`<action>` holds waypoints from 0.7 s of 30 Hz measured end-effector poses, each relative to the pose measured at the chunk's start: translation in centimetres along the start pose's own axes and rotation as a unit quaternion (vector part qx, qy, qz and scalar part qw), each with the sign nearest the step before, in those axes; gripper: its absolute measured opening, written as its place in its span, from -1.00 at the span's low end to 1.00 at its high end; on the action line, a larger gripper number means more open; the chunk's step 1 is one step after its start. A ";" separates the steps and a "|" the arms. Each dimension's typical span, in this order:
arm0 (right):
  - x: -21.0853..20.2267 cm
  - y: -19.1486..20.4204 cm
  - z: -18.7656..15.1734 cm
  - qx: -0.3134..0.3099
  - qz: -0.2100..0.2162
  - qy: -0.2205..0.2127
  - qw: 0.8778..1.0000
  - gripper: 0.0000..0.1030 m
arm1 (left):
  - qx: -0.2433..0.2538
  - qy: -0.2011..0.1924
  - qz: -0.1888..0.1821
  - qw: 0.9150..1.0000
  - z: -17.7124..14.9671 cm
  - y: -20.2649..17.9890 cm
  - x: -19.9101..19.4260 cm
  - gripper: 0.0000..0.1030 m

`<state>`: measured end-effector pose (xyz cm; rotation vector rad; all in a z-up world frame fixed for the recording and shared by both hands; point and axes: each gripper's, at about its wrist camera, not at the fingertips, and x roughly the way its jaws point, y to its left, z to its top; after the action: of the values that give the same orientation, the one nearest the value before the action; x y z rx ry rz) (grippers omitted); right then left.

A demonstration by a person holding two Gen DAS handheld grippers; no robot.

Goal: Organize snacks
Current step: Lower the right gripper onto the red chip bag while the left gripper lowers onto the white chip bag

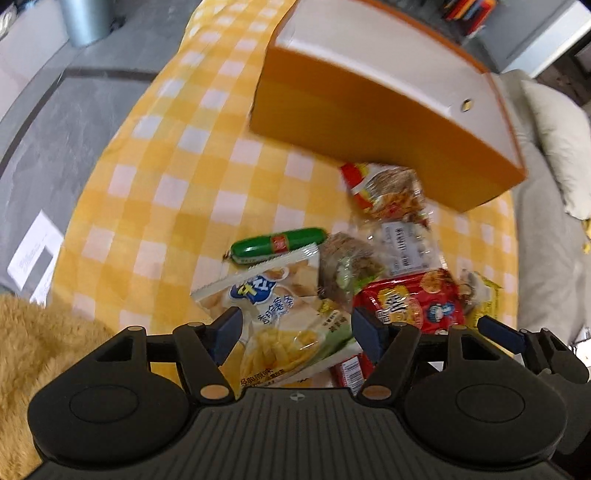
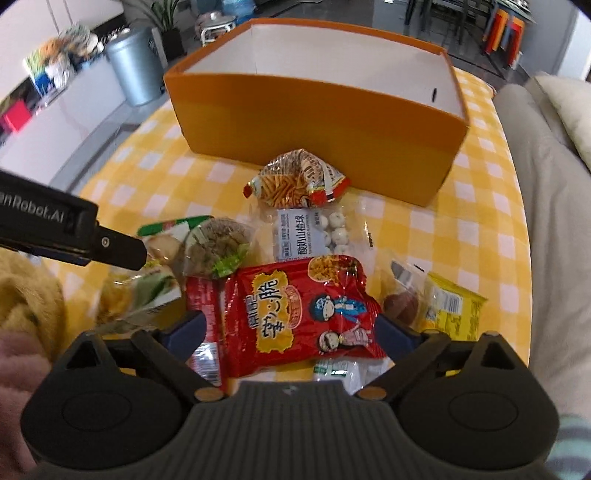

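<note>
Crinkly foil packets [image 2: 303,314] beside rigid orange cardboard box [image 2: 317,125]

Yellow-and-white checked cloth [image 2: 476,221] covers the surface. Grey metal bin [image 2: 135,64] stands on the floor beyond it, a green potted plant [image 2: 166,14] behind the bin. Beige cushion [image 2: 569,107] on the right. Fuzzy yellow fabric [image 1: 40,332] at lower left. White printed paper [image 1: 33,258] lies on the grey floor [image 1: 74,122].

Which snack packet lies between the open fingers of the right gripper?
The big red crinkly packet with cartoon figures lies between the right gripper's fingers. The other packets, such as the clear bag of white balls, lie farther toward the orange box.
</note>
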<state>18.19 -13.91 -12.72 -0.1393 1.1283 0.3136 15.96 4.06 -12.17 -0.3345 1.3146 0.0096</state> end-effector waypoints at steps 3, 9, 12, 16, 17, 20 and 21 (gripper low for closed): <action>1.3 0.1 0.3 -0.009 -0.002 0.013 1.000 0.84 | -0.011 0.022 0.003 1.000 0.4 0.0 1.1 0.53; 3.1 -0.2 0.7 -0.007 0.001 0.038 0.999 0.92 | -0.018 0.044 0.005 0.999 0.8 0.0 2.1 0.53; 3.7 0.1 0.6 -0.014 -0.002 0.041 0.999 0.92 | -0.020 0.062 0.008 0.998 1.0 0.1 2.9 0.41; 4.3 0.3 0.3 -0.023 -0.010 0.041 0.999 0.92 | -0.018 0.085 0.012 0.996 0.8 0.1 4.0 0.29; 4.4 0.3 0.3 -0.026 -0.012 0.041 0.999 0.92 | -0.015 0.084 0.012 0.996 0.7 -0.1 4.0 0.27; 4.8 0.5 0.1 -0.036 -0.017 0.043 0.998 0.91 | -0.011 0.084 0.016 0.996 0.8 -0.4 4.1 0.24; 4.9 0.6 0.1 -0.038 -0.018 0.043 0.998 0.89 | -0.010 0.083 0.018 0.996 0.8 -0.5 4.1 0.23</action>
<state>20.00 -12.45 -17.14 -0.2418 1.1979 0.3205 17.87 3.06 -15.78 -0.3351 1.4862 0.0252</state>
